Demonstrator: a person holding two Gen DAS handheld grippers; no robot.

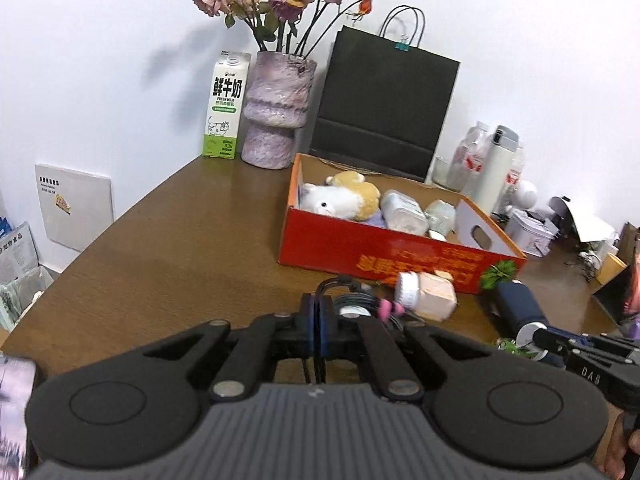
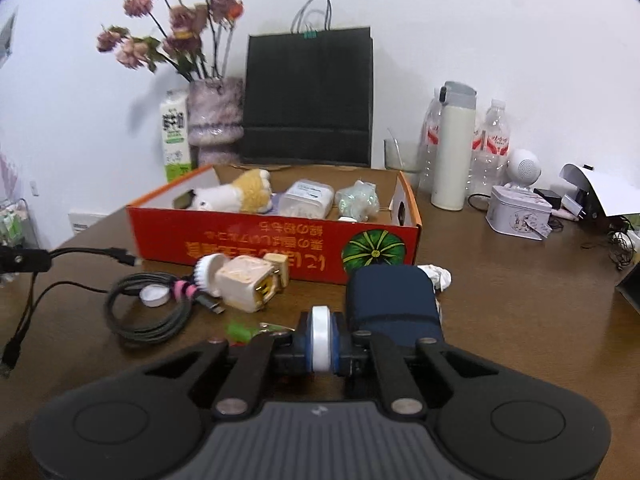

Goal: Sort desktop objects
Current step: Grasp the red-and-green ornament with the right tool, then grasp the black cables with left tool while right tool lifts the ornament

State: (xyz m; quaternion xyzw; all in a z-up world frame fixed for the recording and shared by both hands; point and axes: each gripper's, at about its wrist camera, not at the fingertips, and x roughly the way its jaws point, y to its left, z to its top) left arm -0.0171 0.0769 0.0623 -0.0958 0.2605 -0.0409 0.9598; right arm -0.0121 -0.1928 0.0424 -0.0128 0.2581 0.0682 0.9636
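White tape roll (image 2: 321,338) clamped edge-on in right gripper (image 2: 322,340) jaws, above surface near front edge, before red box (image 2: 240,240). Light, stiff, slick rim; grip flat faces. Left gripper (image 1: 319,330) jaws together on black cable (image 1: 332,283).

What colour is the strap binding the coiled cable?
Pink with dark stripes, clearest in the right wrist view.

Ahead of the tool, the box (image 2: 276,248) looks like printed cardboard, glossy red outside and raw brown inside, and the plush (image 2: 236,196) in it is fluffy cloth. The table (image 2: 520,320) under the tool looks like smooth brown wood with a soft sheen. Behind the box, the bag (image 2: 308,96) is matt black paper and the vase (image 2: 216,116) rough and mottled.
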